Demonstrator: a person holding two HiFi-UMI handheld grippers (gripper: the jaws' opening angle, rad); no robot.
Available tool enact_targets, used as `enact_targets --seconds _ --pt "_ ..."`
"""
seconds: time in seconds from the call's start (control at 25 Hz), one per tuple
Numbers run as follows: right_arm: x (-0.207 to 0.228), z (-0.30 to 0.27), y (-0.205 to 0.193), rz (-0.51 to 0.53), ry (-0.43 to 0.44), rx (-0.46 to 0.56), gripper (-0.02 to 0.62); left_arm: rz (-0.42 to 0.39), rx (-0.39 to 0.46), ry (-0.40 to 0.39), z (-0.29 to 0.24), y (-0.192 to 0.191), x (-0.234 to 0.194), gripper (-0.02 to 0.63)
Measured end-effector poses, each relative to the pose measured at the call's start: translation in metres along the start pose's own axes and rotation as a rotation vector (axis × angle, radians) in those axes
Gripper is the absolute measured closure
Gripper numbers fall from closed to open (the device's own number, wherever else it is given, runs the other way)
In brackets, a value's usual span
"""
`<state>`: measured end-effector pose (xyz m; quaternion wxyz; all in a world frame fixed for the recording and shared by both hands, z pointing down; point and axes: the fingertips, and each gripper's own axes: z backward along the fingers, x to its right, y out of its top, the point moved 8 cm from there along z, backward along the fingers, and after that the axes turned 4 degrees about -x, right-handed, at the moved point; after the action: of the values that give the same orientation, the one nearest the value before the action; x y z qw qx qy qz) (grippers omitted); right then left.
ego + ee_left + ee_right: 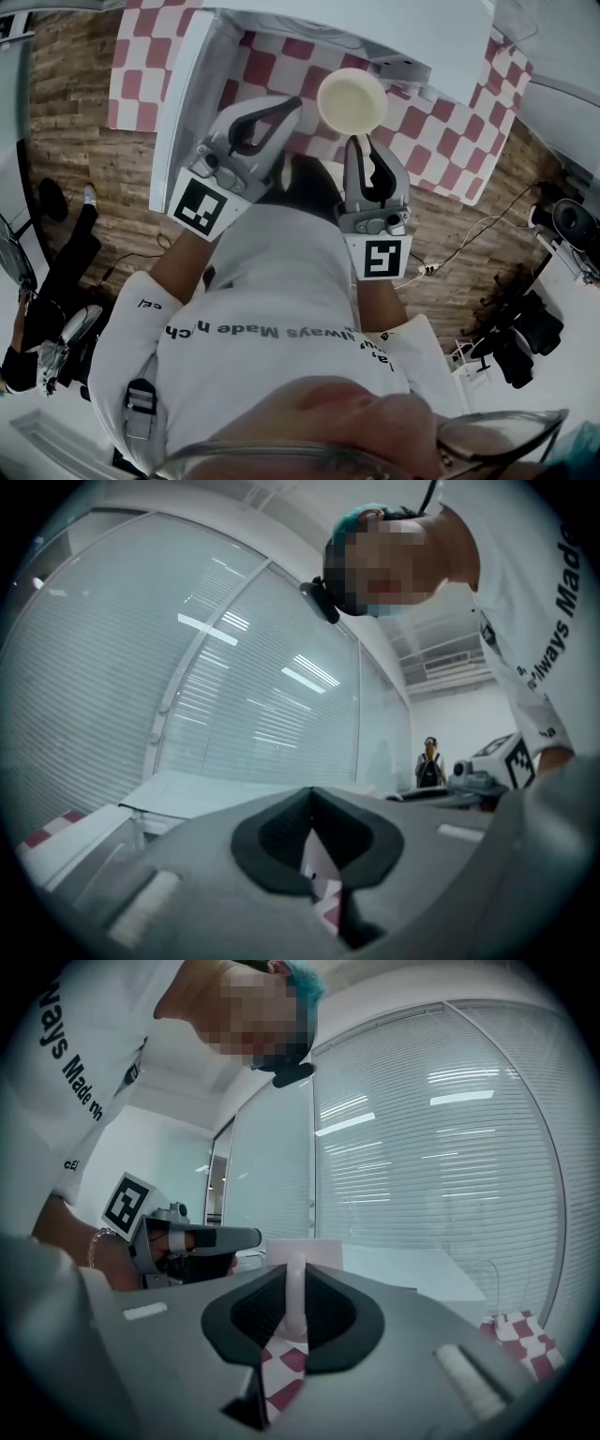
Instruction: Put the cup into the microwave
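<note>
A cream cup hangs over the red-and-white checked cloth, just in front of the white microwave. My right gripper is shut on its handle. In the right gripper view the white handle stands upright between the pads, with the cup's body beyond it. My left gripper is to the cup's left, jaws together and holding nothing. In its own view the left gripper shows only a sliver of cloth through its pads. The microwave's inside is hidden.
A white panel, seemingly the microwave's open door, stands at the left of the cloth. A wooden floor surrounds the table, with cables and gear at the right. Another person stands far off by glass walls with blinds.
</note>
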<state>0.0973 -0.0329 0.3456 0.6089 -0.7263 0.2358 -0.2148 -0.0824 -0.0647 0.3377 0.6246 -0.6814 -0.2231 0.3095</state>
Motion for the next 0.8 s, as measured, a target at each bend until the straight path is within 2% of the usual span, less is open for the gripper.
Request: enact_targets --seconds 0.2,0.56,0.8 --pt "0.004 -0.013 -0.028 -0.003 -0.011 -0.01 0.561 -0.01 -0.027 -0.013 -0.006 -0.028 -0.006 0.603" --pt "0.014 -0.04 -0.067 -0.007 -0.033 -0.014 0.561 -0.002 -0.047 0.04 -0.016 -0.066 -0.027 0.603" --pt "0.02 -0.058 -0.087 -0.014 -0.033 -0.021 0.561 0.006 -0.054 0.049 -0.026 -0.086 -0.039 0.603"
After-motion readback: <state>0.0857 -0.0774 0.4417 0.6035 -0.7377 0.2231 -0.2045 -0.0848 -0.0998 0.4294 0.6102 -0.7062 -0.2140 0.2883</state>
